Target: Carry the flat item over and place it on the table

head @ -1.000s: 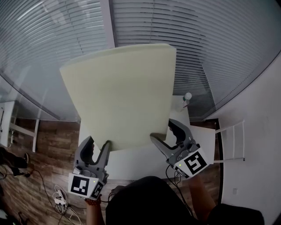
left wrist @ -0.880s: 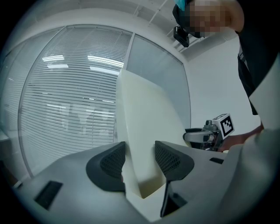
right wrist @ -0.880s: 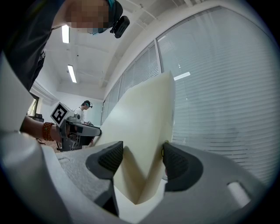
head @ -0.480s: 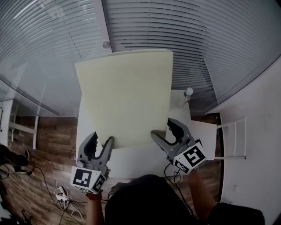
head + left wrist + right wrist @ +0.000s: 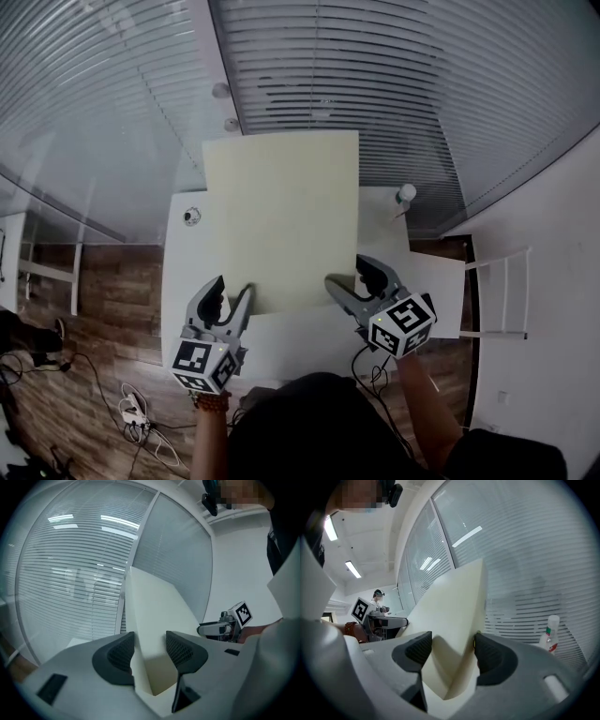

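Observation:
A pale yellow flat foam board (image 5: pixel 281 220) hangs tilted over the white table (image 5: pixel 178 272), its far edge raised toward the blinds. My left gripper (image 5: pixel 232 292) is shut on the board's near left corner. My right gripper (image 5: pixel 349 277) is shut on the near right corner. In the left gripper view the board (image 5: pixel 154 616) runs up between both pads, with my left gripper (image 5: pixel 150 651) pinching its edge. In the right gripper view the board (image 5: pixel 450 616) is wedged between the pads of my right gripper (image 5: pixel 452 651).
A white bottle (image 5: pixel 404 197) stands at the table's far right corner and shows again as the bottle (image 5: pixel 550 632). A small round object (image 5: pixel 192 217) lies at the table's far left. A white rack (image 5: pixel 497 295) stands right of the table. Blinds and glass walls lie beyond.
The board has swung from leaning left to square with the table, and it looks smaller and lower. Both grippers moved inward and slightly down with it, still holding its near corners.

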